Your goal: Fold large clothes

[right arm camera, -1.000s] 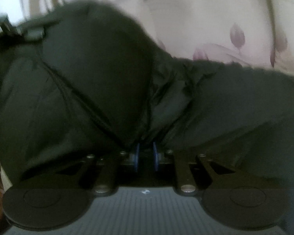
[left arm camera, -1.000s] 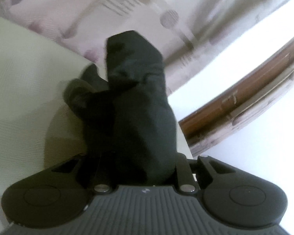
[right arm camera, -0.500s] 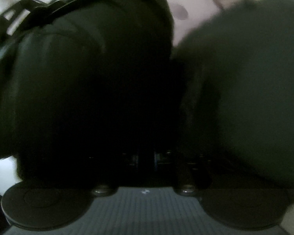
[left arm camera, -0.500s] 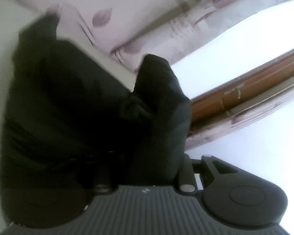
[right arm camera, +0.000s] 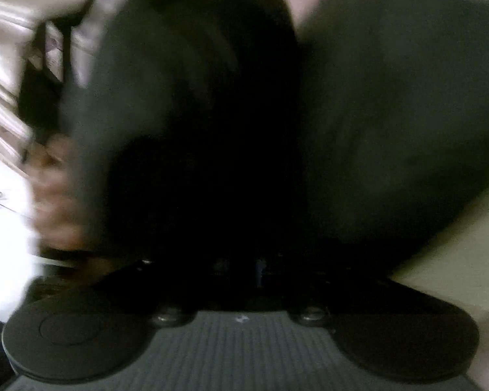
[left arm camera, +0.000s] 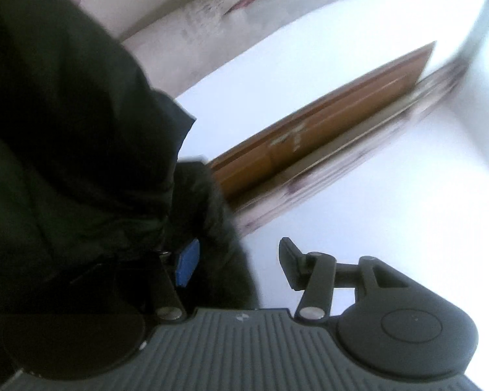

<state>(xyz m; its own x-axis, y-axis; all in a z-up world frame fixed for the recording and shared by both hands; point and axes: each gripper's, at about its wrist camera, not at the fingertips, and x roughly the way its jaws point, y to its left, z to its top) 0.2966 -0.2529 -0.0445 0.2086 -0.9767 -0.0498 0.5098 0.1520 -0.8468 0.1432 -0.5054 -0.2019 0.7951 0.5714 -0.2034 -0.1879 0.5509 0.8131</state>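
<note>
I am letting go with the left gripper (left arm camera: pixel 238 264): its jaws are opening, the right finger (left arm camera: pixel 288 262) standing clear over the pale surface, the left one with its blue pad (left arm camera: pixel 187 262) lying against the dark garment (left arm camera: pixel 65 130). The cloth is bunched to the gripper's left and just ahead of it, with a fold running between the fingers but, as far as I can judge, no longer pinched. Beyond, to the right, a brown wooden board (left arm camera: pixel 326 133) is showing.

The right gripper (right arm camera: pixel 241 267) is buried in the garment (right arm camera: pixel 391 114), which is filling almost the whole view ahead. Its jaws are starting to open too, though narrowly, and the blur and darkness are keeping me from telling whether the pads are pressing cloth. A hand (right arm camera: pixel 55 202) is showing at its left.

To do this release well, I am thinking of:
- opening the left jaws fully before drawing back, so the pad is not dragging the fold out
- backing straight out along the fingers
- keeping the right gripper low until the cloth is settling flat
</note>
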